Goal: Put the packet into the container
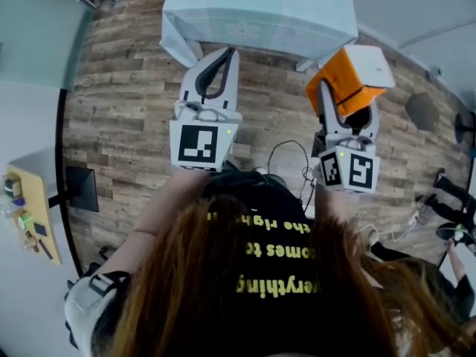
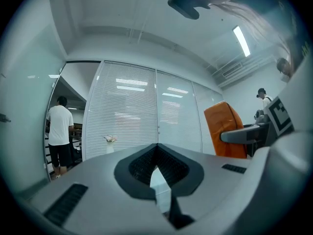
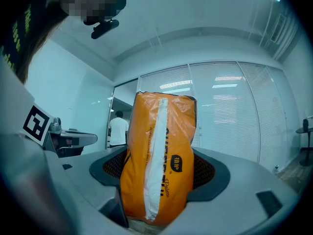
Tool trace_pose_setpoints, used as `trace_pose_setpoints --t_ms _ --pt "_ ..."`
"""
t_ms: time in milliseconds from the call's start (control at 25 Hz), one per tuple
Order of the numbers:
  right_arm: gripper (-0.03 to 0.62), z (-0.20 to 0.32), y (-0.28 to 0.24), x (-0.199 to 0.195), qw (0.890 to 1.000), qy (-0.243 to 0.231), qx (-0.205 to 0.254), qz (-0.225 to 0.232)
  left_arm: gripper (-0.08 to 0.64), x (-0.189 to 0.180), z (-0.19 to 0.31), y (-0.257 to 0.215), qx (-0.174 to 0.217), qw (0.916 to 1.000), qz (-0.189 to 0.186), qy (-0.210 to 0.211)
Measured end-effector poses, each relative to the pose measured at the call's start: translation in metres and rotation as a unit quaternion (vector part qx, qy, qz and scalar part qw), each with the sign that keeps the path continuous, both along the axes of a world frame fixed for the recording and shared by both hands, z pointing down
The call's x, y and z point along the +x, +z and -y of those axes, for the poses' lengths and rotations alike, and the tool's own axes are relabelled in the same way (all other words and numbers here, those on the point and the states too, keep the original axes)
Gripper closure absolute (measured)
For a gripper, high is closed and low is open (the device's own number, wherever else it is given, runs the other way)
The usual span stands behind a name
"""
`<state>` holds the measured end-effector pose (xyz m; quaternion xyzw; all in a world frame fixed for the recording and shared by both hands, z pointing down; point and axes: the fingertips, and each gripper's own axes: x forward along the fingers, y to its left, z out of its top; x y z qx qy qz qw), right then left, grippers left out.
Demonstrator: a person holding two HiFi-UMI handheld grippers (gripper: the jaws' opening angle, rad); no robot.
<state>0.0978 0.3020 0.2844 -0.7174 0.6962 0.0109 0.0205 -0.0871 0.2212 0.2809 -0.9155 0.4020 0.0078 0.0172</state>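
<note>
Right gripper view: packet (image 3: 159, 160) clamped between fingers (image 3: 208, 173).

Person in white T-shirt (image 2: 59, 131) standing beside closed white blinds (image 2: 127, 116). Cloth-covered bench (image 1: 256, 10) sitting on wood-plank floor (image 1: 126, 117). Ceiling light strip (image 2: 241, 40) glowing overhead.

2 hand-held grippers: left hand-held gripper (image 1: 229, 53), right hand-held gripper (image 1: 346, 101); 1 orange packet (image 1: 338, 80); 1 white box (image 1: 374, 65); 1 cloth-covered tabletop (image 1: 260, 13)
</note>
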Motion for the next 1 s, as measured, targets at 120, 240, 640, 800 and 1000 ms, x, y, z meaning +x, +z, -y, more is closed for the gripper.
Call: trace_pose_setpoints --t_ms 120,240,640,800,1000 --pt "0.233 0.032 -0.005 -0.009 1.000 0.014 0.006 0.000 0.560 -0.006 0.038 0.001 -0.002 0.9999 -0.002 0.016" --pt "0.233 0.055 -0.006 -0.015 0.999 0.031 0.005 0.001 0.560 -0.013 0.066 0.002 -0.006 0.9995 -0.004 0.030" --pt "0.233 0.106 0.003 -0.012 0.999 0.052 -0.013 0.003 0.560 -0.020 0.125 0.017 -0.028 0.9989 -0.007 0.037" --pt "0.233 0.132 0.007 -0.001 0.999 0.049 -0.017 0.005 0.560 -0.014 0.149 0.021 -0.027 0.9992 -0.010 0.027" --pt "0.233 0.173 0.009 0.019 0.999 0.033 -0.015 0.007 0.561 0.000 0.183 0.022 -0.029 0.9995 -0.006 0.013"
